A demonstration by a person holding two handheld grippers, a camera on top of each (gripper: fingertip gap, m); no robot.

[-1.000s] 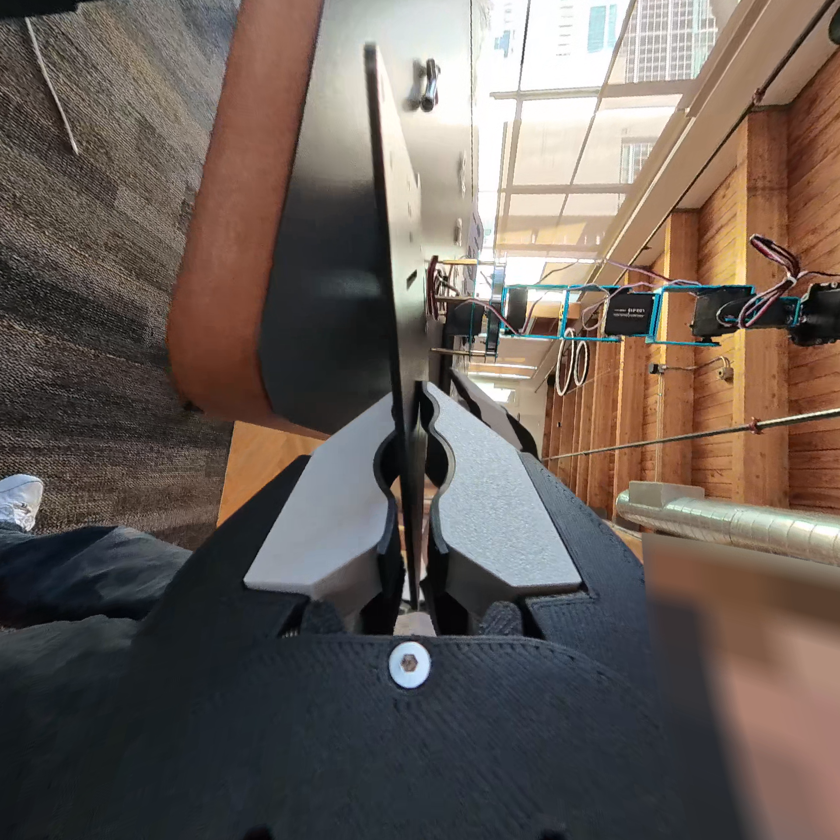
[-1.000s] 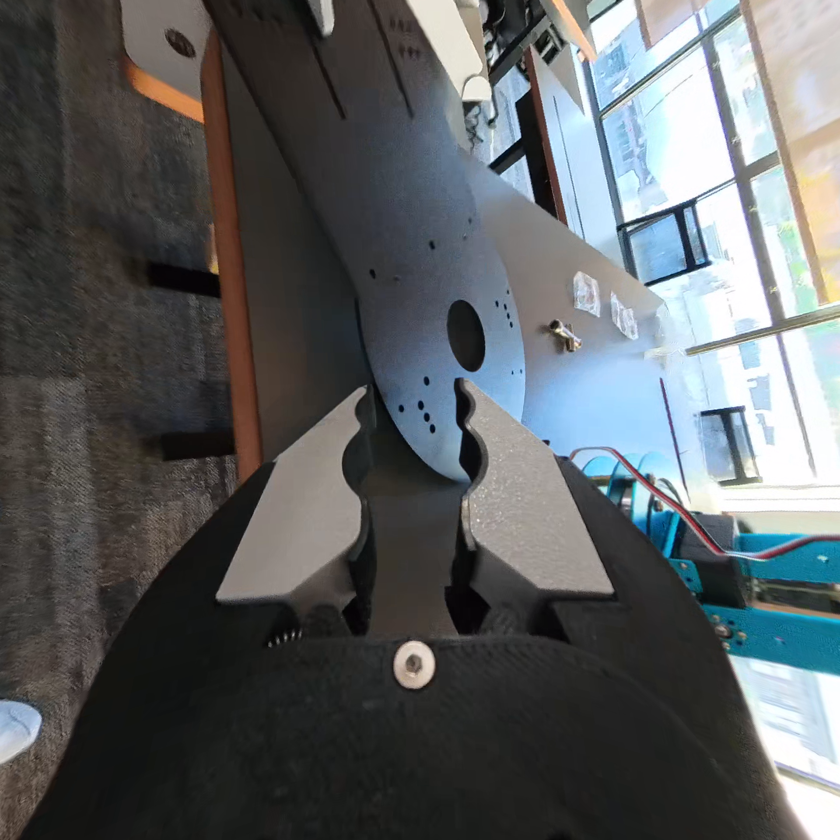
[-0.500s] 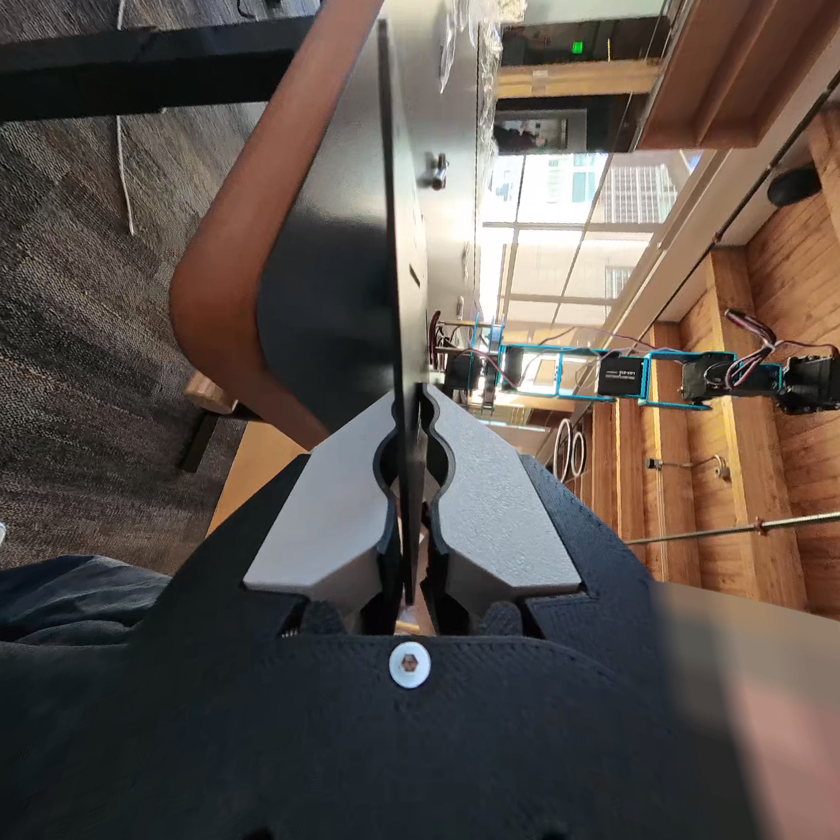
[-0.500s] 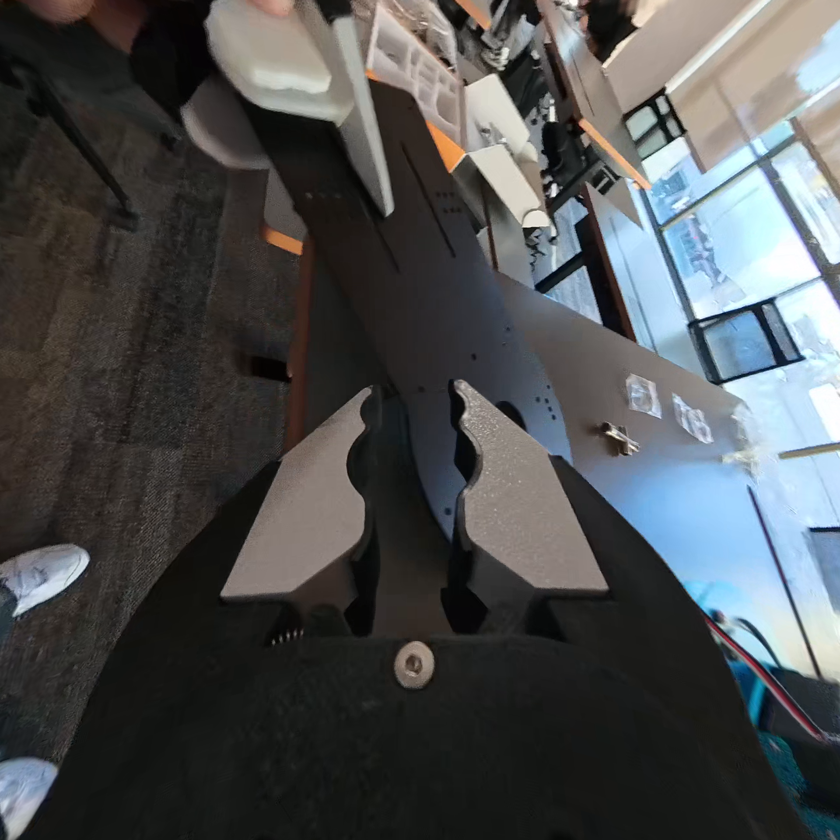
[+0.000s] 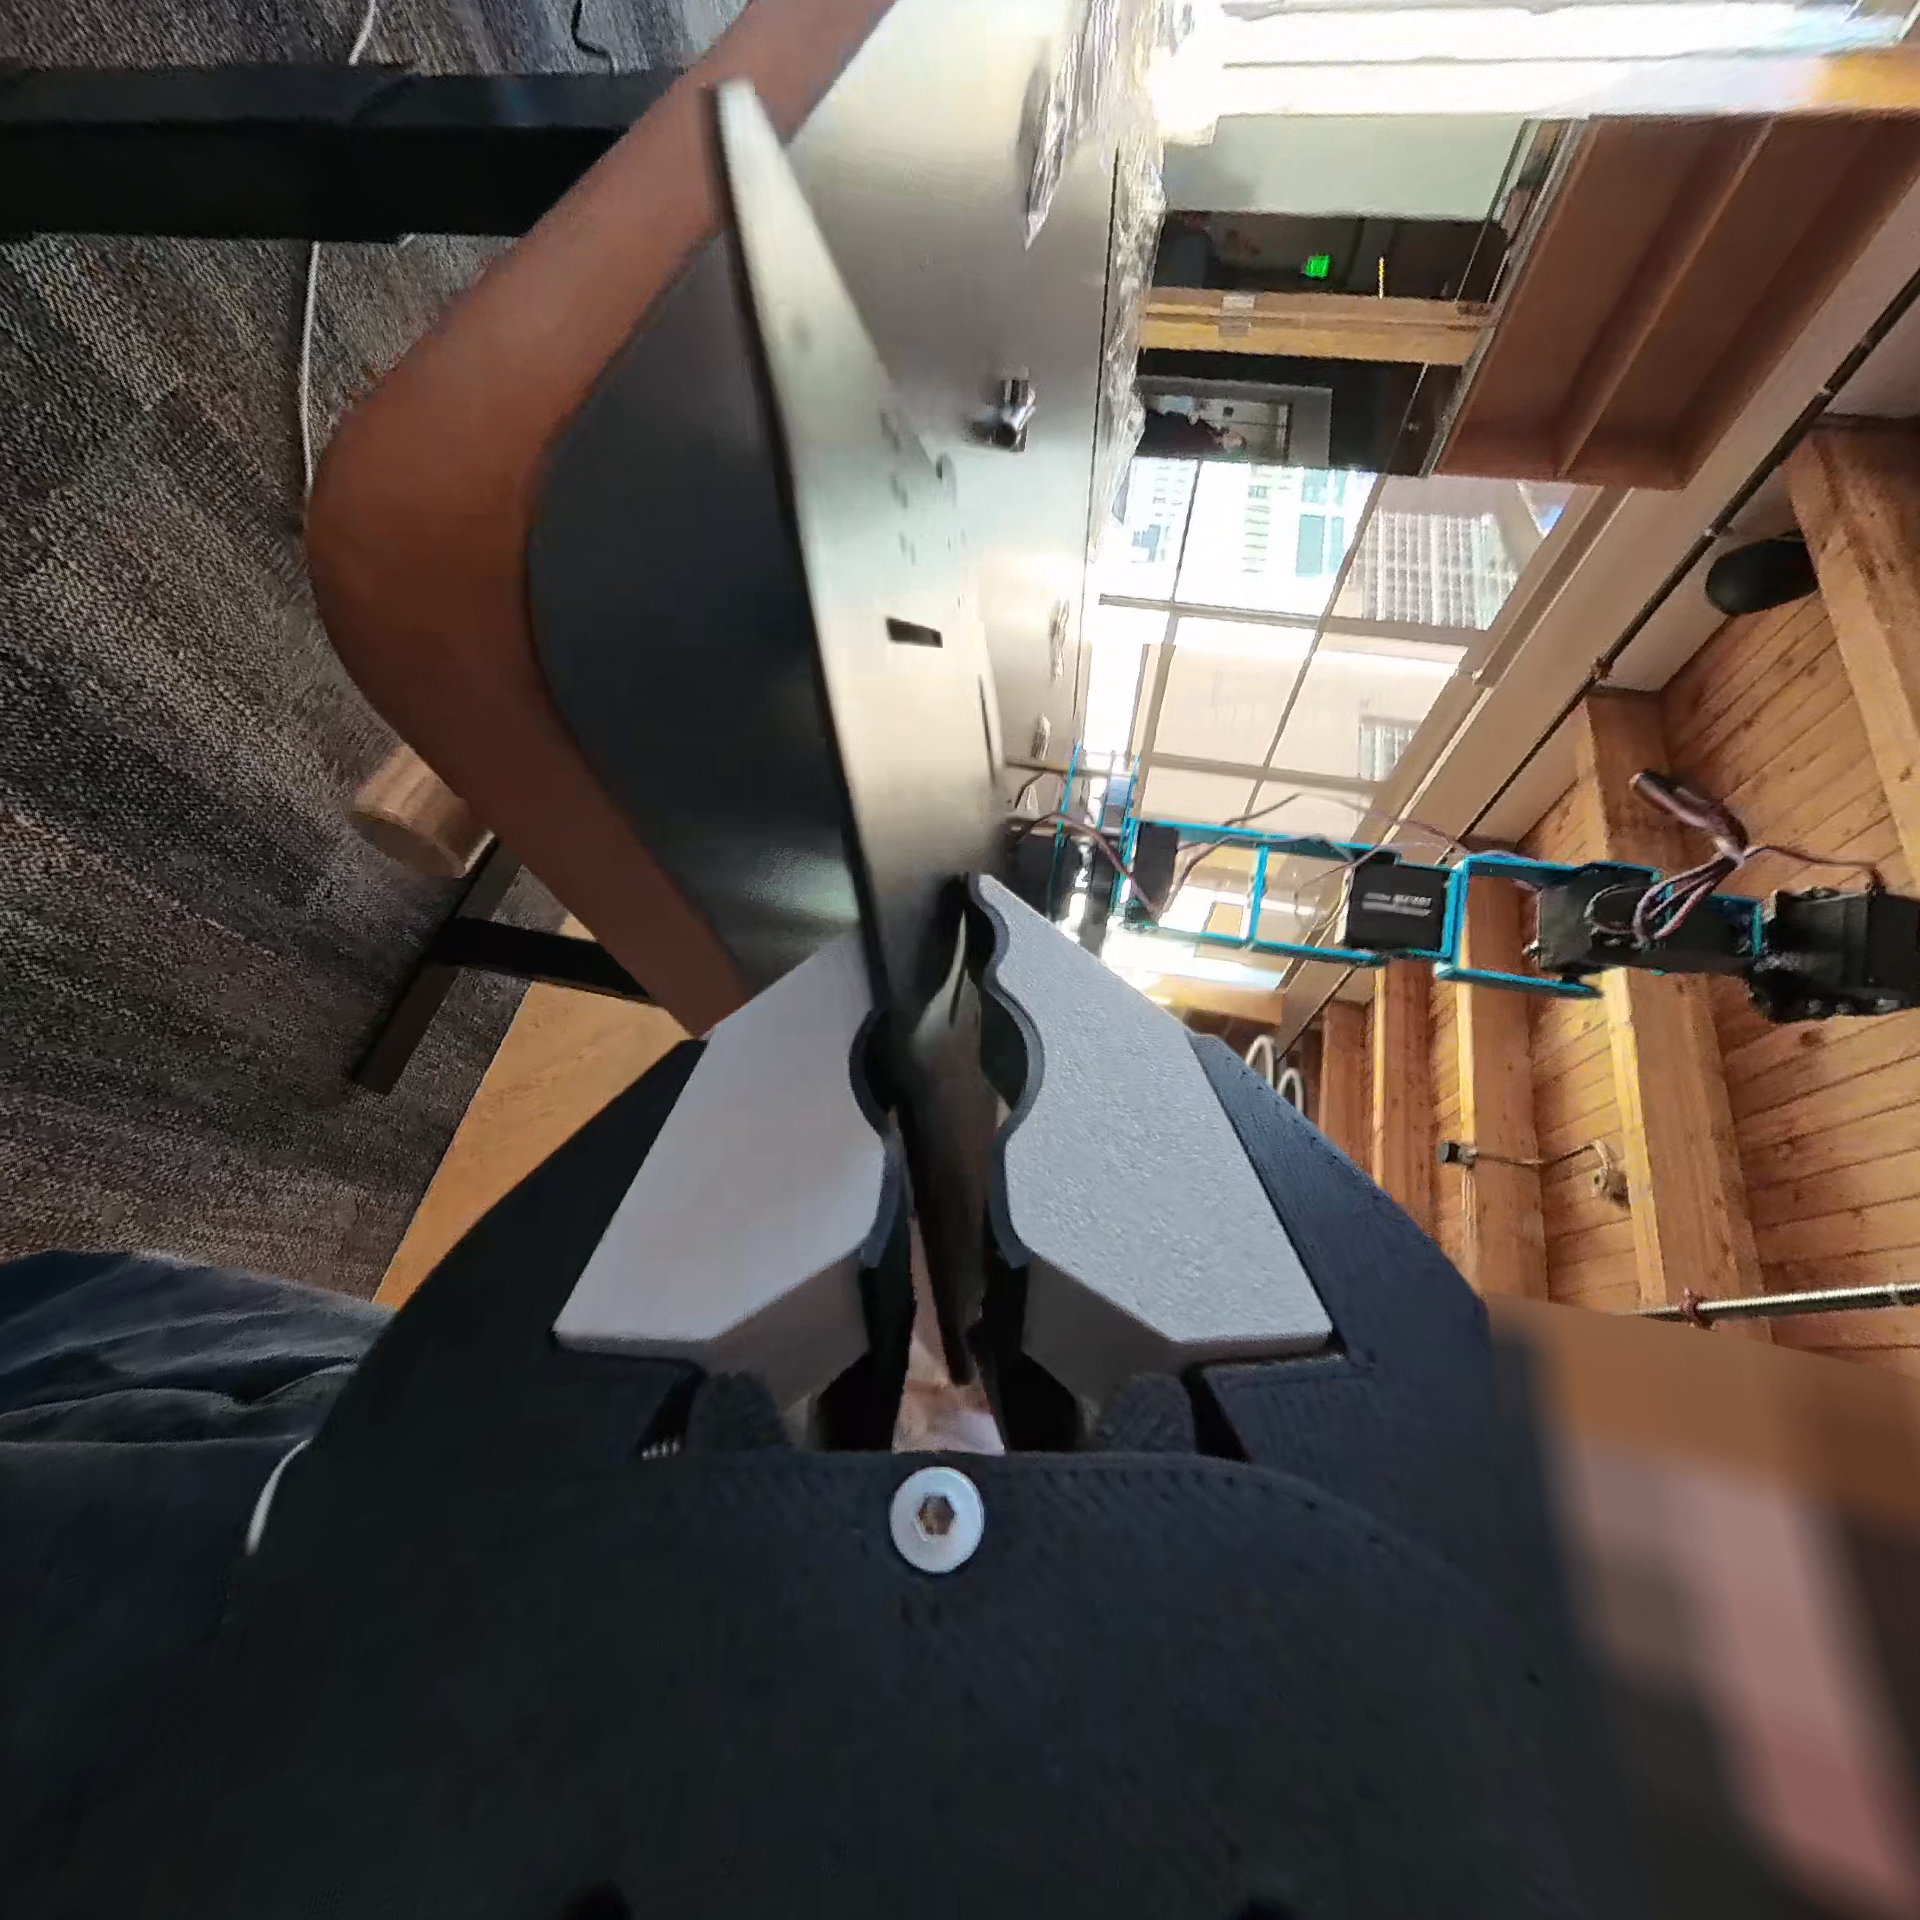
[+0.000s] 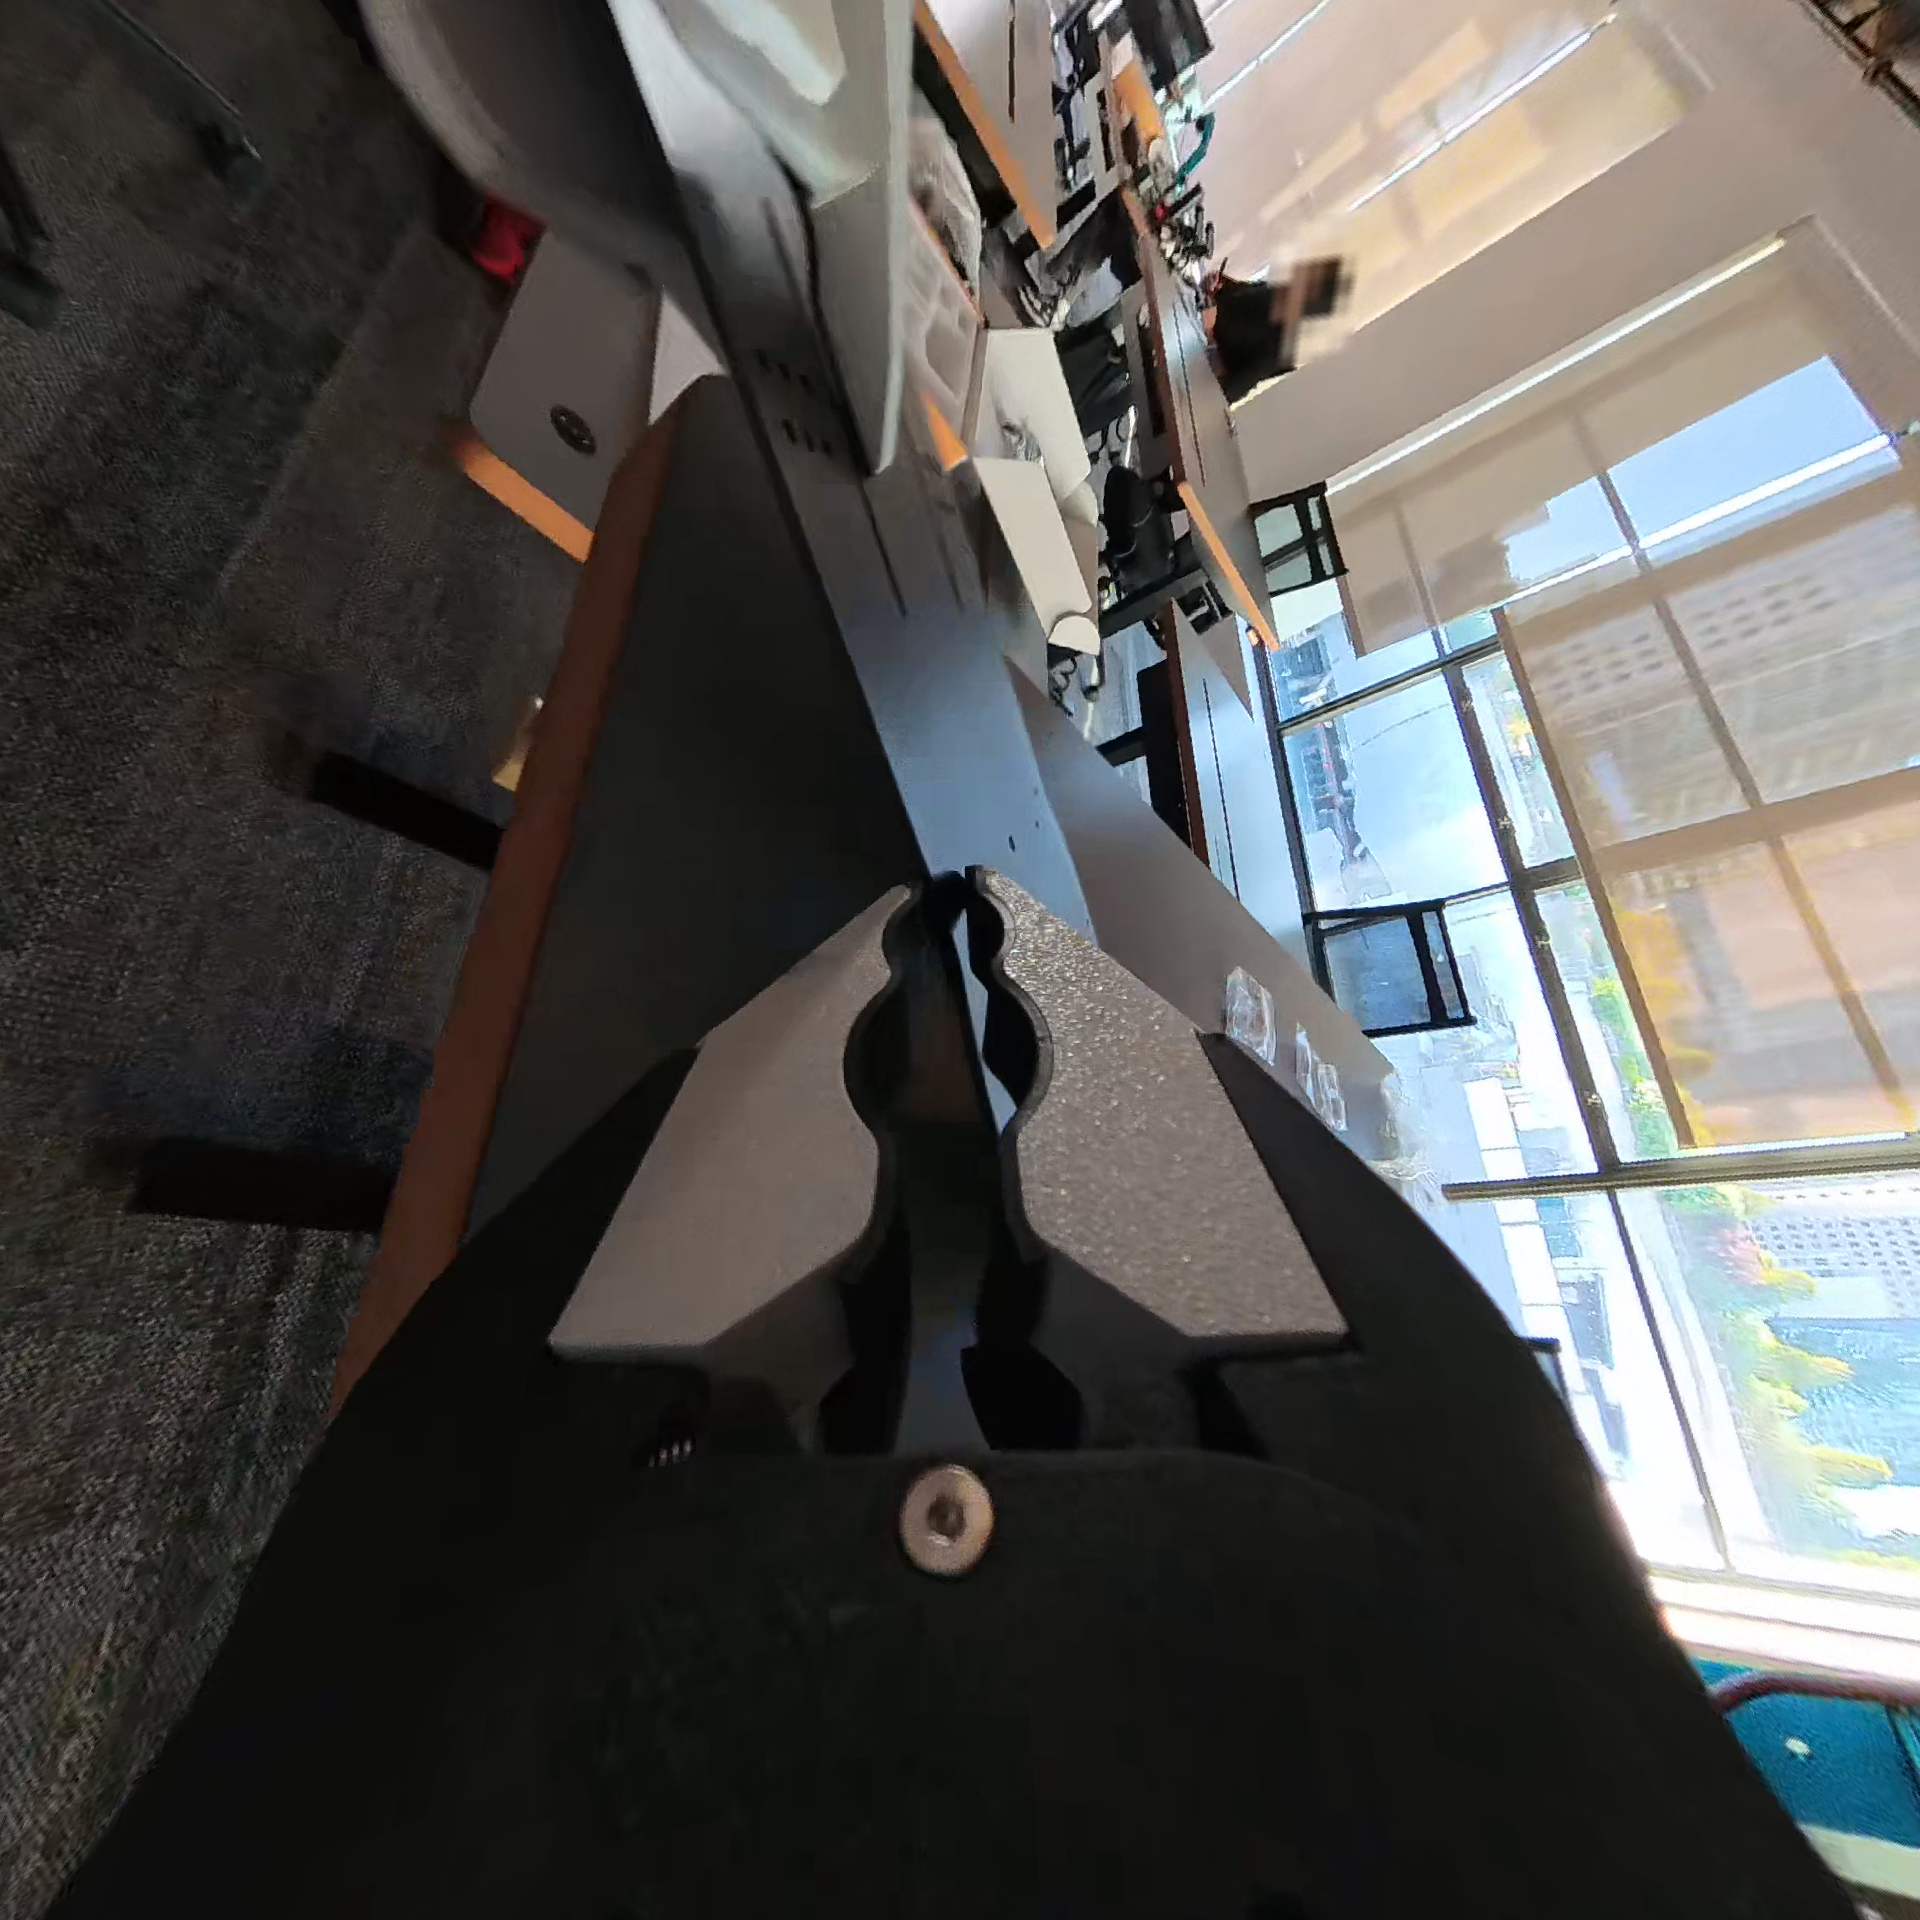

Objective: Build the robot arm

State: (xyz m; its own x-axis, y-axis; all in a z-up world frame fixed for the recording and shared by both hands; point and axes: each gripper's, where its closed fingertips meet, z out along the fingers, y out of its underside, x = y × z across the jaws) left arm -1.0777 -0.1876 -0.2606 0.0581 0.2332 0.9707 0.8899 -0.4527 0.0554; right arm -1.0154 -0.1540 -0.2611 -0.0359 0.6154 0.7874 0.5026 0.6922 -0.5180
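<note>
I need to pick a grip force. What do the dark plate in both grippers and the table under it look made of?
Plate: probably thin sheet metal with a matte black coating; stays flat, has punched holes and slots. Table: dark matte top with a rounded wood-coloured edge, likely laminated board.

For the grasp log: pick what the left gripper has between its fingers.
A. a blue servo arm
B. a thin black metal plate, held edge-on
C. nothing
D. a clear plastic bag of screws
B: the left gripper is closed on the thin black metal plate, whose edge runs down between its fingers.
</note>
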